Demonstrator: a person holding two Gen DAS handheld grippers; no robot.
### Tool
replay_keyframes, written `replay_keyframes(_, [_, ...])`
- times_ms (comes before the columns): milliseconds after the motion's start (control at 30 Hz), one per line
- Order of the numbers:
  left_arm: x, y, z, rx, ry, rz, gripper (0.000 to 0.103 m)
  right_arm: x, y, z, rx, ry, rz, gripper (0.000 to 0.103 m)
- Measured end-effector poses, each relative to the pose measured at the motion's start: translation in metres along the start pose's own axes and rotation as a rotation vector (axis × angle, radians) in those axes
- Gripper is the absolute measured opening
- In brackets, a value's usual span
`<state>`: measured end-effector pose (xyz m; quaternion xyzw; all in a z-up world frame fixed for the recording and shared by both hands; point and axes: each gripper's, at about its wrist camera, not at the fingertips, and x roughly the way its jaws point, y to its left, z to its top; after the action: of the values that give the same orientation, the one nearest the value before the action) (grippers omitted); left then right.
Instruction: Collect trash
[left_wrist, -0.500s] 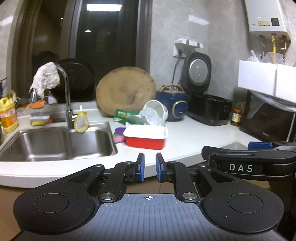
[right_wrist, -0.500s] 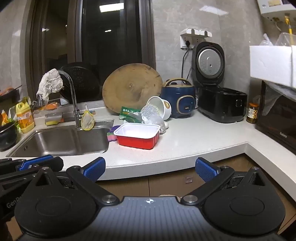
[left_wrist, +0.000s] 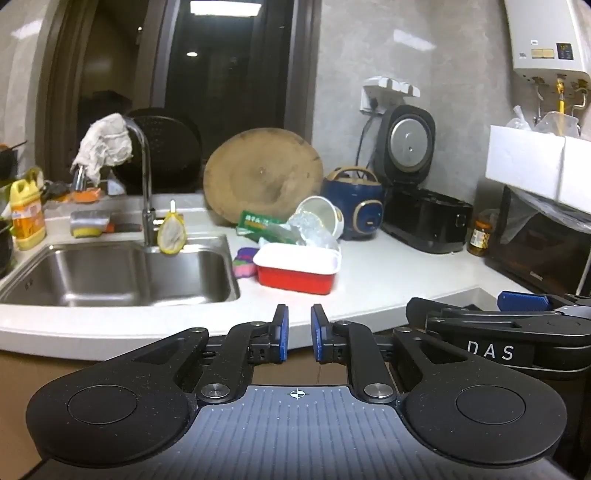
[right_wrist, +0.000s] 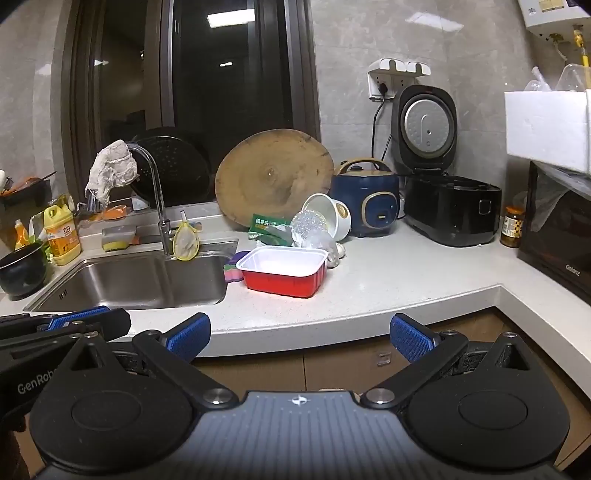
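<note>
A red tray with a white inside (left_wrist: 295, 275) (right_wrist: 284, 277) sits on the white counter right of the sink. Behind it lie a green wrapper (left_wrist: 258, 221) (right_wrist: 267, 221), crumpled clear plastic (left_wrist: 314, 230) (right_wrist: 310, 225) and a tipped white cup (left_wrist: 325, 214) (right_wrist: 332, 214). My left gripper (left_wrist: 299, 338) hovers short of the counter's front edge, its blue pads a narrow gap apart with nothing between them. My right gripper (right_wrist: 300, 334) is beside it, wide open and empty, also short of the counter edge.
A steel sink (right_wrist: 129, 284) with a tap and a rag lies to the left, with a yellow bottle (right_wrist: 62, 232) beyond it. A round wooden board (right_wrist: 273, 177), a blue cooker (right_wrist: 369, 199) and a black rice cooker (right_wrist: 450, 214) stand at the back. A microwave (right_wrist: 561, 243) stands at the right.
</note>
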<state>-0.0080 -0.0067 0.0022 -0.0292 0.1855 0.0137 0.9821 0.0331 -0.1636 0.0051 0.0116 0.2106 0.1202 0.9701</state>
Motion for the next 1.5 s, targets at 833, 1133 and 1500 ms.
replay_keyframes(833, [0.010, 0.007, -0.001, -0.024, 0.047, -0.020, 0.017, 0.009, 0.000, -0.005, -0.007, 0.030, -0.016, 0.103])
replay_keyframes(1133, [0.014, 0.004, -0.003, -0.027, 0.053, -0.023, 0.017, 0.009, 0.000, -0.006, -0.007, 0.031, -0.016, 0.103])
replay_keyframes(1500, [0.014, 0.003, -0.003, -0.033, 0.061, -0.024, 0.017, 0.012, -0.004, -0.007, -0.009, 0.039, -0.022, 0.103])
